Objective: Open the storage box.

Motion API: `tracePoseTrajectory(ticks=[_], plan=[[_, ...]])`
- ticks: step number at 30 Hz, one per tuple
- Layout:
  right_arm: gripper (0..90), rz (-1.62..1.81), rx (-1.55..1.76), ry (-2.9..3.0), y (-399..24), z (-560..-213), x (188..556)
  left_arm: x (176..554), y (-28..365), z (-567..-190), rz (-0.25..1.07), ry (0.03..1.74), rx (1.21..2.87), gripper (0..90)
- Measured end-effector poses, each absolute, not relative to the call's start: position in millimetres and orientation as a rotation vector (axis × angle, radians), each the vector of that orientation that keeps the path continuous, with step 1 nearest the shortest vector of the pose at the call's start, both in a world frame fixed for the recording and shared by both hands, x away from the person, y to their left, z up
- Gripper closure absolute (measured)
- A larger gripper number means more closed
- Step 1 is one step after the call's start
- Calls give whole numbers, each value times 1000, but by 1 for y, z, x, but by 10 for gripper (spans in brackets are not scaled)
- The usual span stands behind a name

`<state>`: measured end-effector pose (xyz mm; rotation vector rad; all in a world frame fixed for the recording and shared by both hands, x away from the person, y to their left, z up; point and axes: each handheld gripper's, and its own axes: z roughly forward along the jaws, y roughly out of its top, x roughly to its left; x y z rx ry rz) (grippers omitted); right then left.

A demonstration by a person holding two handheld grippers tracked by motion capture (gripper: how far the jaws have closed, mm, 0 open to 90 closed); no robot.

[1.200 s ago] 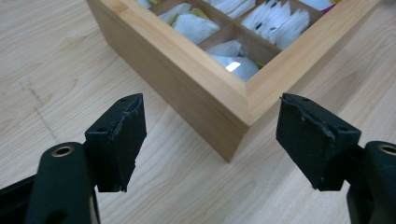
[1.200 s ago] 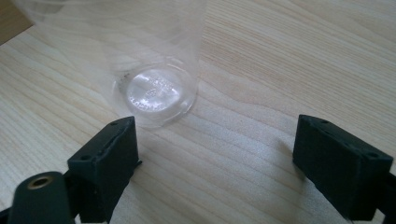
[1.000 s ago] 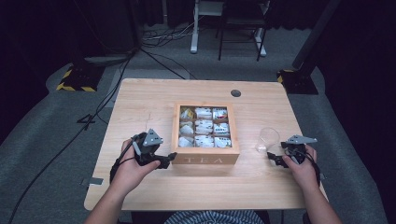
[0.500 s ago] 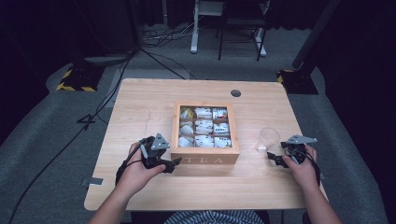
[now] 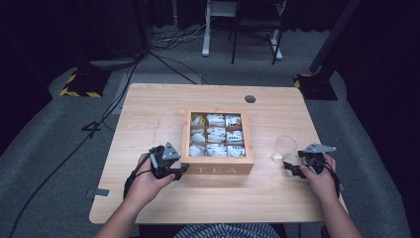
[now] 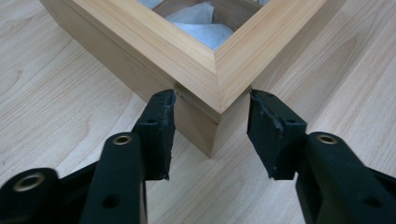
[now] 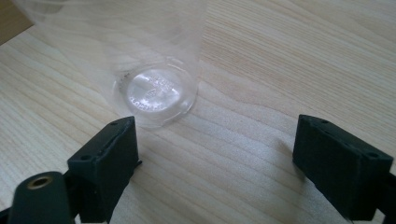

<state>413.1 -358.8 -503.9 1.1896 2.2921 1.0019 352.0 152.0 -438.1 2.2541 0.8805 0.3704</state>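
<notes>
Wooden tea box [image 5: 218, 168] looks stiff and heavy; the left gripper [image 6: 212, 121], jaws just closing, pinches its near corner. Right gripper [image 7: 215, 154] stands spread before the light, crushable plastic cup [image 7: 140, 60] on the desk [image 5: 148, 114].

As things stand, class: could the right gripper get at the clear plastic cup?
Probably yes. The right gripper stands open just short of the clear plastic cup, with bare table between them and nothing blocking the way.

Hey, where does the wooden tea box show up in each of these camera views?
High view: tea box mid-table, between the grippers.
Left gripper view: its near corner sits between the jaws.
Right gripper view: perhaps a sliver top left, too little to tell.
Shared landmark: the light wooden table.
</notes>
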Motion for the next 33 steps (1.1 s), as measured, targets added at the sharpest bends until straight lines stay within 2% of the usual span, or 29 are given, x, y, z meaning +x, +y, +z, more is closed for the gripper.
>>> tracePoseTrajectory(ticks=[12,31,33], plan=[[144,1002,1189,2292,-359,-504,413,352,153,-437,355,877,2261,594],[144,1002,1189,2292,-359,-504,413,350,151,-435,350,931,2218,614],[144,1002,1189,2292,-359,-504,413,349,151,-435,348,938,2214,638]])
